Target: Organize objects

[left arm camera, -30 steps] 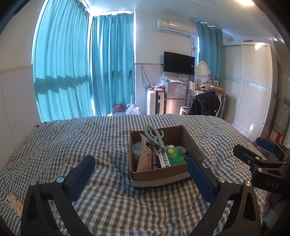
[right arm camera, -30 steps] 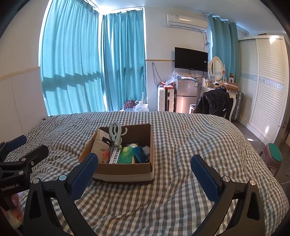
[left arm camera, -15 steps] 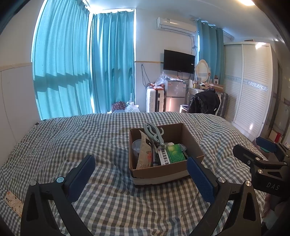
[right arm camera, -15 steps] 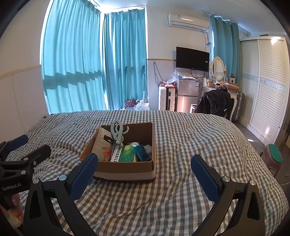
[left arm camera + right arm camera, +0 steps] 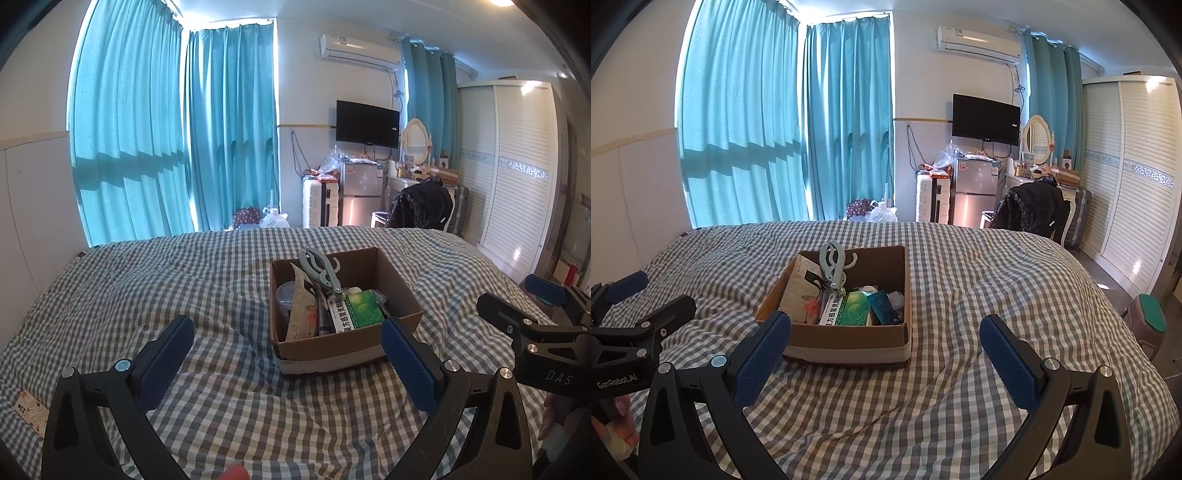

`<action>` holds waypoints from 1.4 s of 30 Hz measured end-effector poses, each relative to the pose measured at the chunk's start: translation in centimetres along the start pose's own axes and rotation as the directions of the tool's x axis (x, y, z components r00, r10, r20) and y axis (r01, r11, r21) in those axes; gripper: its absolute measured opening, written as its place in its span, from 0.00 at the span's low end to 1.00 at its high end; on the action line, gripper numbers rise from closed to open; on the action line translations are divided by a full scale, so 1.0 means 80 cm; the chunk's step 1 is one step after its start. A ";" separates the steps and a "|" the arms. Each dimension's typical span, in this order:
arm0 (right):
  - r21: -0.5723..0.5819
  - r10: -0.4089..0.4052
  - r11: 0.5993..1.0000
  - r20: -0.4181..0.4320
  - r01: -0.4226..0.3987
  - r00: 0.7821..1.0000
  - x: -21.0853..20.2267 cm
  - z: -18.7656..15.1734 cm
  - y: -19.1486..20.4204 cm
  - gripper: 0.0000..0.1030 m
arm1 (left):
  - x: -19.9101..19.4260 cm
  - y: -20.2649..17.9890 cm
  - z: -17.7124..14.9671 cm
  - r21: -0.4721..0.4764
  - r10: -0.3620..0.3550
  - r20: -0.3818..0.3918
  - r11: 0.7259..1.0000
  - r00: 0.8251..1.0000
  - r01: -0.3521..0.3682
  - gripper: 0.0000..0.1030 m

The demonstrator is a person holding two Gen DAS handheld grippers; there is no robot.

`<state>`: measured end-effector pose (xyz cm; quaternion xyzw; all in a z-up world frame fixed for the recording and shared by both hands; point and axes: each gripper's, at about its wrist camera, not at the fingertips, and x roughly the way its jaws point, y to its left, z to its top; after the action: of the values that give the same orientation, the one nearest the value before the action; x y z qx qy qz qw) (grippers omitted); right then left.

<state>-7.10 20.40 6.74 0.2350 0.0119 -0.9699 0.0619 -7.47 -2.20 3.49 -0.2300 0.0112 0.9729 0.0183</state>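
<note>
An open cardboard box [image 5: 351,347] [image 5: 849,338] sits on the checked bedspread [image 5: 221,295]. It holds a grey-green clip [image 5: 321,269] [image 5: 833,267] sticking up, a green medicine box [image 5: 356,309] [image 5: 849,308], a flowered paper packet [image 5: 304,310] [image 5: 803,293], a clear cup [image 5: 285,299] and a teal tube [image 5: 882,306]. My left gripper [image 5: 288,354] is open and empty, just short of the box front. My right gripper [image 5: 886,350] is open and empty, its left finger beside the box's near left corner. Each gripper shows at the edge of the other's view.
The checked bedspread [image 5: 979,295] spreads around the box. A patterned card [image 5: 31,410] lies at the bed's left edge. Beyond the bed stand curtains, a suitcase [image 5: 319,203], a fridge [image 5: 360,194], a chair with a black jacket [image 5: 421,206] and a wardrobe [image 5: 517,177].
Both cameras have dipped or moved slightly, so the box sits a little higher in view than a second ago. Both grippers stay open and empty.
</note>
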 end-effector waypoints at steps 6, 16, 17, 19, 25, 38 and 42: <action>0.005 -0.007 1.000 -0.002 0.007 1.000 0.000 -0.001 -0.003 1.00 | -0.001 0.001 0.001 -0.009 -0.003 0.002 1.000 1.000 0.003 1.00; 0.006 -0.012 1.000 -0.008 0.012 1.000 0.003 -0.004 -0.004 1.00 | 0.001 -0.003 -0.003 0.005 -0.007 -0.005 1.000 1.000 0.007 1.00; 0.006 -0.013 1.000 -0.008 0.013 1.000 0.003 -0.005 -0.005 1.00 | 0.001 -0.003 -0.003 0.007 -0.008 -0.005 1.000 1.000 0.008 1.00; 0.008 -0.014 1.000 -0.007 0.014 1.000 0.003 -0.005 -0.005 1.00 | 0.001 -0.003 -0.003 0.007 -0.006 -0.007 1.000 1.000 0.006 1.00; 0.007 -0.011 1.000 -0.012 0.011 1.000 0.005 -0.006 -0.005 1.00 | 0.000 0.000 -0.002 -0.001 0.001 -0.004 1.000 1.000 -0.001 1.00; -0.004 -0.010 1.000 -0.018 0.009 1.000 0.006 -0.010 0.001 1.00 | 0.000 0.002 -0.004 -0.003 0.013 -0.008 1.000 1.000 -0.013 1.00; 0.008 -0.010 1.000 -0.029 0.010 1.000 0.008 -0.010 -0.002 1.00 | 0.004 -0.001 -0.005 0.006 0.017 -0.023 1.000 1.000 -0.017 1.00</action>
<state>-7.30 20.53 5.77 0.2495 0.0103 -0.9667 0.0558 -7.52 -2.15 2.97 -0.2412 0.0164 0.9703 0.0106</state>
